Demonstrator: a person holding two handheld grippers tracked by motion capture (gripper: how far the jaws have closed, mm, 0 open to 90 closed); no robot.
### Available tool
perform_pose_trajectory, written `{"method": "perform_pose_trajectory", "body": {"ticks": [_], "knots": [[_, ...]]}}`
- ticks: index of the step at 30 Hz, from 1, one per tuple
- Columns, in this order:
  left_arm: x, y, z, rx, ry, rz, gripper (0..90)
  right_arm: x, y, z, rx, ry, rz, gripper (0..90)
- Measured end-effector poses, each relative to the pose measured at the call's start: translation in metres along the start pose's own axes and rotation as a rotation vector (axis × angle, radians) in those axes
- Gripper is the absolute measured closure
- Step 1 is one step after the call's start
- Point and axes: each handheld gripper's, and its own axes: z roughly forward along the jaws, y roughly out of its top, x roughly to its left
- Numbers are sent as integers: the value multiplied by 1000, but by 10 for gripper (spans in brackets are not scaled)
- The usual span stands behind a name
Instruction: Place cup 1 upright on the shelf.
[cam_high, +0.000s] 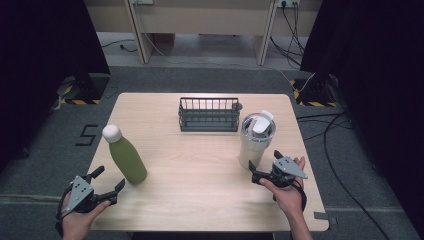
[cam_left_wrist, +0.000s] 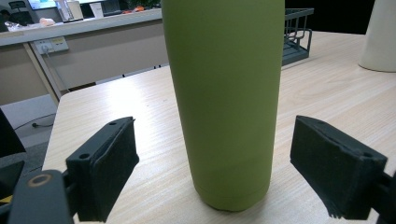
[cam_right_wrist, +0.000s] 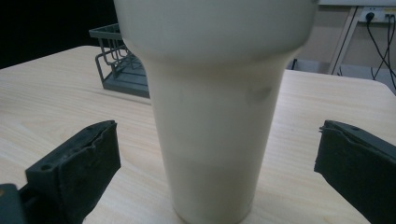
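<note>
Both tongs, left (cam_high: 109, 181) and right (cam_high: 263, 161), spread: 1 green bottle (cam_high: 127, 158), 1 cream tumbler (cam_high: 255, 140), 1 rack (cam_high: 208, 114).

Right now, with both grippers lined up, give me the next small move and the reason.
Probably ease both grippers forward, then close. The left gripper stands open with the bottle centred between its jaws, untouched; the right gripper frames the tumbler the same way. Both stand upright.

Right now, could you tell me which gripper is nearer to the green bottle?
The left gripper. It sits open just in front of the green bottle, jaws on either side without touching. The right gripper is across the table, open at the cream tumbler.
</note>
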Motion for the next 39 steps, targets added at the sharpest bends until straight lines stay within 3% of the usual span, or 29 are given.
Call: {"method": "perform_pose_trajectory", "body": {"ticks": [21, 39], "knots": [[0, 0, 0, -2, 1, -6, 140, 2, 12, 41, -12, 4, -16, 2], [-1, 0, 0, -5, -5, -6, 140, 0, 12, 56, -28, 2, -6, 87]]}}
